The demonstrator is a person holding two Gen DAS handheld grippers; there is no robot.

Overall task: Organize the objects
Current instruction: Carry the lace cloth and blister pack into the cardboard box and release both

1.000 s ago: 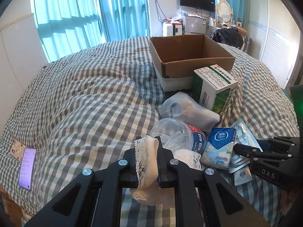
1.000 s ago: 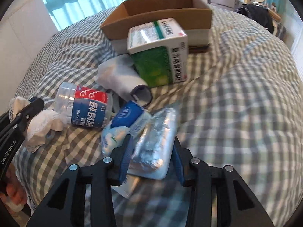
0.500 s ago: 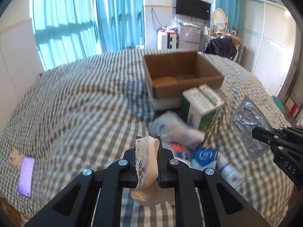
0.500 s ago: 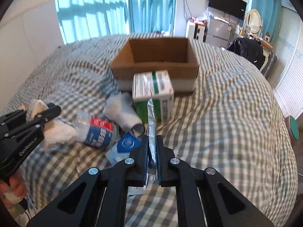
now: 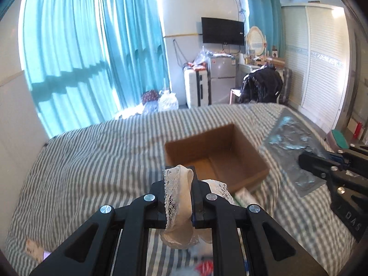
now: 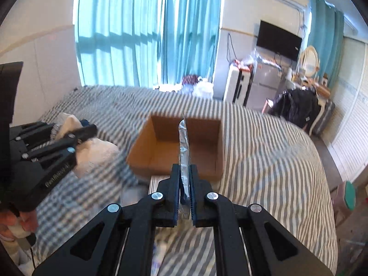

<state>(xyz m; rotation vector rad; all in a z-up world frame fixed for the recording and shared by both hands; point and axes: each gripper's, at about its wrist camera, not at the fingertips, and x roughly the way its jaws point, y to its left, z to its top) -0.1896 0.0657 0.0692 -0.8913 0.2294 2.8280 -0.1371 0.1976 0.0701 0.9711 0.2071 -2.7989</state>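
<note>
Both loads hung above the bed [image 5: 92,161], short of the box [image 5: 216,156], which looked bare inside. The left gripper [image 5: 178,197] was clamped on a lace sock [image 5: 177,193], the right gripper [image 6: 184,184] on a foil pack [image 6: 183,147]; neither had been dropped in.

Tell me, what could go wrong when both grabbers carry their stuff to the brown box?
The left gripper pinches only part of the lace sock; the rest dangles and could snag on the cardboard box rim. The right gripper holds the silver foil pack by one thin edge, so it might slip. Both head for one box and could bump.
</note>
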